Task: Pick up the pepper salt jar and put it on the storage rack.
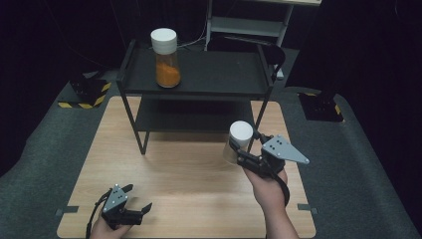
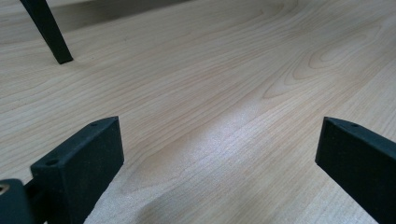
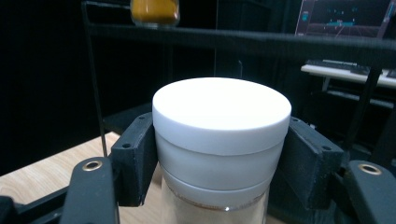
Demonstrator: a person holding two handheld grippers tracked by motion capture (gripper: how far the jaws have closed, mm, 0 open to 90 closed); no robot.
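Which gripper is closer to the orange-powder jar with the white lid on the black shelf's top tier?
Right. The right gripper, clamped on a second white-lidded jar, is raised near the shelf's right front leg. The left gripper sits open, low at the wooden table's near edge, farther from the orange-powder jar.

Light falls from overhead onto the wooden table [image 1: 199,189], surroundings black; the white lid [image 3: 219,109] glares (slightly overexposed), near jaws soft.

Black rack [image 1: 199,79] standing at table's [image 1: 189,199] far end w/ orange jar [image 1: 166,50] sitting upright on top shelf, left side; lower shelf lying in shadow.
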